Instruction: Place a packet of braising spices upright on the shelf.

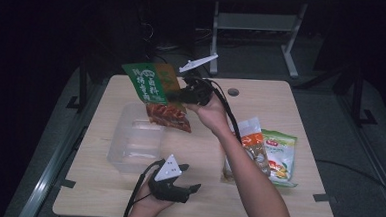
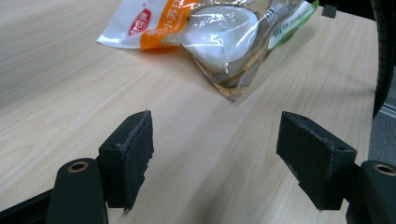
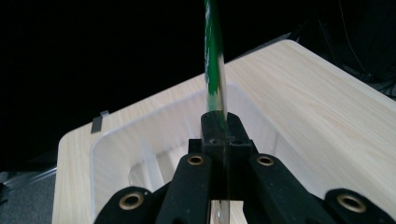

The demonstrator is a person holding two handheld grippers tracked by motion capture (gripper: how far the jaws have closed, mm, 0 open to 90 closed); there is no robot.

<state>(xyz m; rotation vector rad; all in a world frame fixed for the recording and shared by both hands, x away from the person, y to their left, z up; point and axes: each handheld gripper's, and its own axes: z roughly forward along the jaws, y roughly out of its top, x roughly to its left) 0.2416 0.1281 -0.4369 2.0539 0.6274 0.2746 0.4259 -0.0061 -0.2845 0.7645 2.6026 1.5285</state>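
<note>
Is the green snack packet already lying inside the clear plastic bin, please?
No, the right gripper holds the green snack packet up in the air above the clear plastic bin.

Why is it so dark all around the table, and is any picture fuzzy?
High view: the table is lit, the room beyond it almost black. Left gripper view: the snack packets show shiny glare on their plastic. Right gripper view: the green packet is smeared soft, above the clear tub.
</note>
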